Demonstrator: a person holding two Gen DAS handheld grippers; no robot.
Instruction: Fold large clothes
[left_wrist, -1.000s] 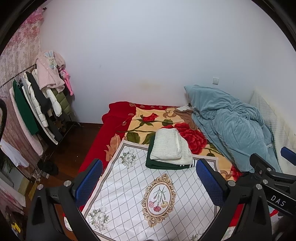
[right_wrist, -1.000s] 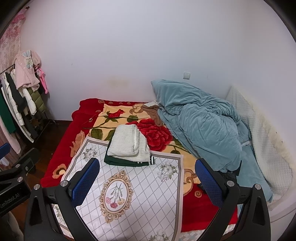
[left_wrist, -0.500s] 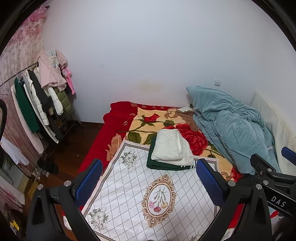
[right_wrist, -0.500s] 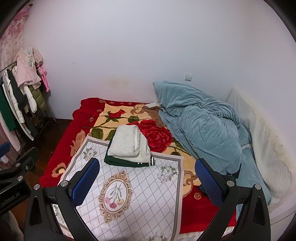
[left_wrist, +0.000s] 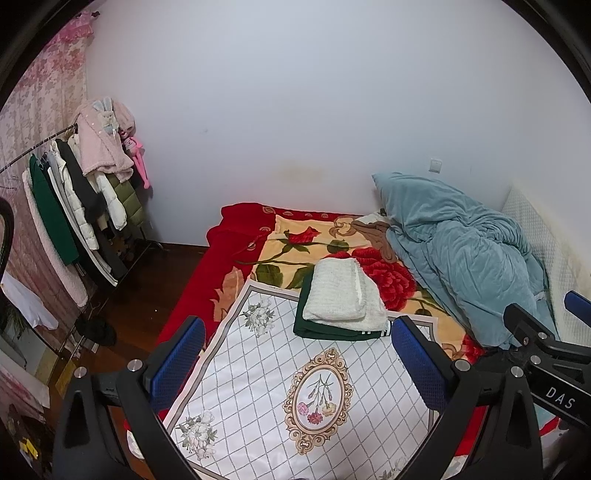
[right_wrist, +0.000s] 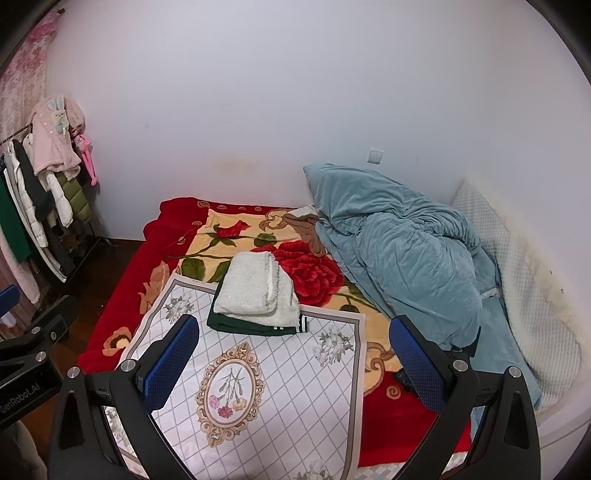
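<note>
Both tools hover above the near end of the bed, well clear of the cloth. The left hand-held gripper has its blue-padded fingers spread wide with nothing between them; the right hand-held gripper is likewise spread wide and grips nothing.

The folded white garment lies on top of a folded dark green garment, whose striped cuff shows at its right corner. This pile sits on the far edge of a white diamond-patterned cloth, which carries a flower medallion and covers the near part of the bed. Under it lies a red rose blanket.

A crumpled teal duvet fills the right side of the bed, against the wall. Near the bed's left edge, on the floor, stands a clothes rack hung with coats.
</note>
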